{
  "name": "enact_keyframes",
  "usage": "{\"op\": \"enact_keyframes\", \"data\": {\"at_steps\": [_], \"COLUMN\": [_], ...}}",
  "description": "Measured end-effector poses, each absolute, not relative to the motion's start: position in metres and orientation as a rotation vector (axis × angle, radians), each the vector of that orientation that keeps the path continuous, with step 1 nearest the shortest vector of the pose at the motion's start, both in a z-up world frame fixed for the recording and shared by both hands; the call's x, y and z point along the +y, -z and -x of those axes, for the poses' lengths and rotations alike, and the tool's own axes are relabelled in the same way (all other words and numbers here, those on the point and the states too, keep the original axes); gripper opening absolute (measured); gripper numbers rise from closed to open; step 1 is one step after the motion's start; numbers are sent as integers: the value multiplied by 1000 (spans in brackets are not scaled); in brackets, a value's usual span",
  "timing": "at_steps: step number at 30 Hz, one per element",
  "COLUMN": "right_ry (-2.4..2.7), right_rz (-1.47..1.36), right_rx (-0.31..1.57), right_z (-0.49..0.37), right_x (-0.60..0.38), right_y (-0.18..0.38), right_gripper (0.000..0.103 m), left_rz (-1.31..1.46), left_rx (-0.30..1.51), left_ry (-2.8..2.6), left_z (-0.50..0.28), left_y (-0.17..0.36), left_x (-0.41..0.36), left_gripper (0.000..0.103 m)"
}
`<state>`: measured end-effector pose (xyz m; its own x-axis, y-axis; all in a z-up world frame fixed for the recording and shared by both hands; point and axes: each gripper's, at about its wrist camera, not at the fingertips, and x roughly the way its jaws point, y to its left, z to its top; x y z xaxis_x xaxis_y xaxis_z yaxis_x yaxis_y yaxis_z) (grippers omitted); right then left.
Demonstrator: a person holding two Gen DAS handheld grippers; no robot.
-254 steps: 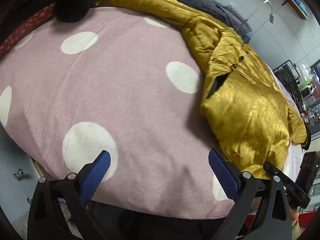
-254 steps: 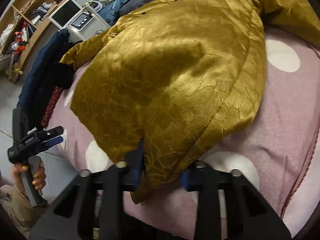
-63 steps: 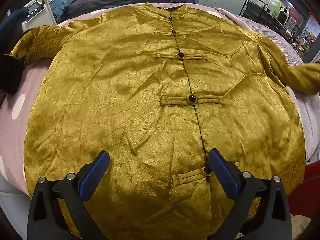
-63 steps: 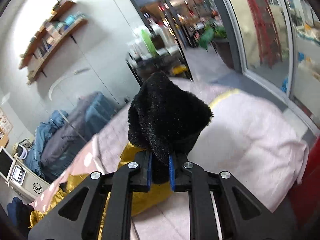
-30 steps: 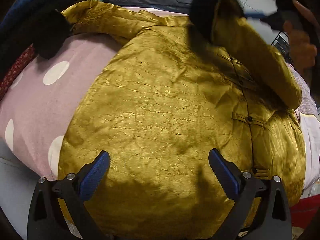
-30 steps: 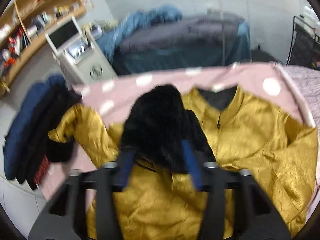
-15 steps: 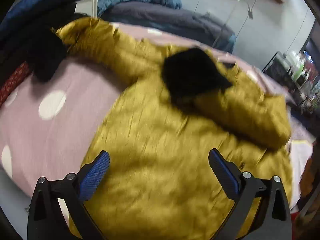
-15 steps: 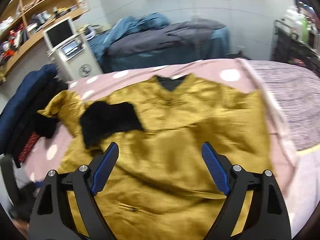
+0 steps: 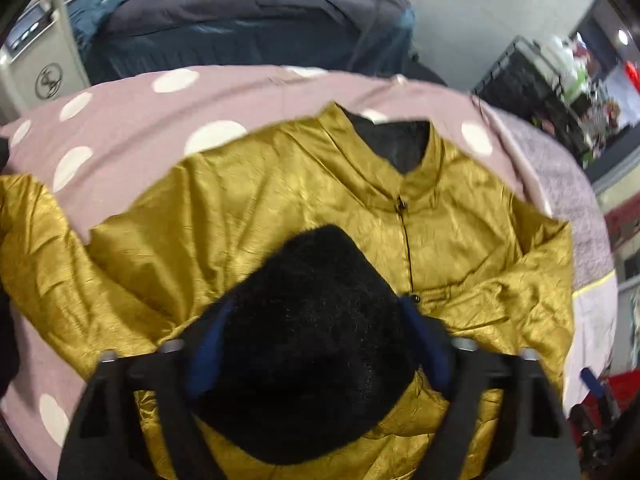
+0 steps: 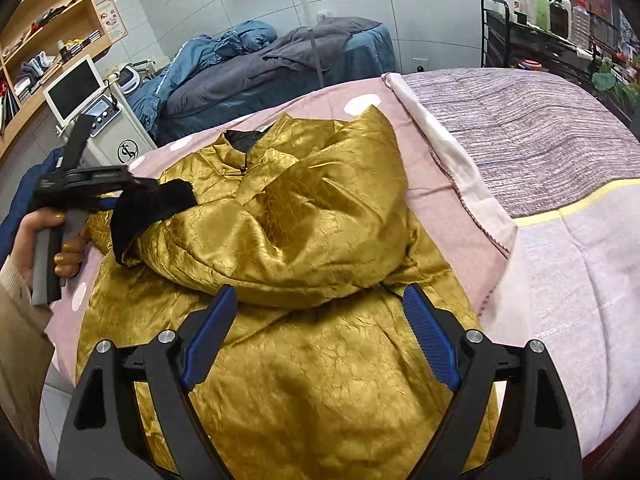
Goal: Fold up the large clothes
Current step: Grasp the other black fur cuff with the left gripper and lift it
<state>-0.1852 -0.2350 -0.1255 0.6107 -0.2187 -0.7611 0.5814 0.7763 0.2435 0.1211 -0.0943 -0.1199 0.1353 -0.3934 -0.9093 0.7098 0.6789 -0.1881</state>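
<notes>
- Gold jacket [image 10: 312,240] spread front up on the pink dotted bed [image 10: 452,208], collar toward the far edge.
- Left hand-held gripper [image 9: 316,320] has just been closing; blue pads now pressing both sides of the black fur cuff [image 9: 308,320], above the jacket's chest.
- Same cuff [image 10: 152,208] at the jacket's left side in the right wrist view, its gold sleeve folded across the jacket's front.
- Right hand-held gripper [image 10: 316,320] open wide, nothing between the pads, above the jacket's lower half.
</notes>
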Motion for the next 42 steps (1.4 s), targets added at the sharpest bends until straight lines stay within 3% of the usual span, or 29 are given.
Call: {"op": "enact_keyframes", "data": {"at_steps": [1, 4, 9, 14, 23, 26, 28, 32, 34, 38, 42], "right_ry": [488, 507, 504, 490, 484, 496, 499, 509, 512, 519, 517], "right_rz": [-504, -515, -570, -627, -637, -655, -674, -686, -687, -703, -670], "right_rx": [789, 778, 782, 820, 837, 840, 846, 839, 838, 836, 832], "right_z": [190, 199, 206, 204, 210, 217, 222, 230, 231, 231, 227], "right_x": [-236, -242, -252, -255, -253, -255, -256, -259, -262, -263, -260], "right_y": [126, 129, 140, 158, 167, 170, 173, 174, 173, 174, 171], "right_gripper": [84, 84, 84, 84, 84, 84, 84, 84, 84, 84, 84], "left_rz": [-342, -298, -215, -249, -307, -334, -354, -298, -195, 31, 122], "left_rx": [1172, 1111, 983, 998, 1065, 1029, 1021, 941, 901, 969, 1108], "left_ry": [827, 913, 1017, 1002, 1052, 1073, 1109, 1153, 1118, 927, 848], "left_z": [-113, -88, -29, 37, 115, 126, 132, 125, 110, 60, 33], "left_y": [121, 108, 82, 118, 174, 176, 170, 136, 119, 122, 151], "left_x": [-93, -69, 10, 78, 102, 104, 107, 123, 138, 155, 143], "left_gripper": [36, 20, 19, 19, 43, 63, 77, 83, 93, 96, 92]}}
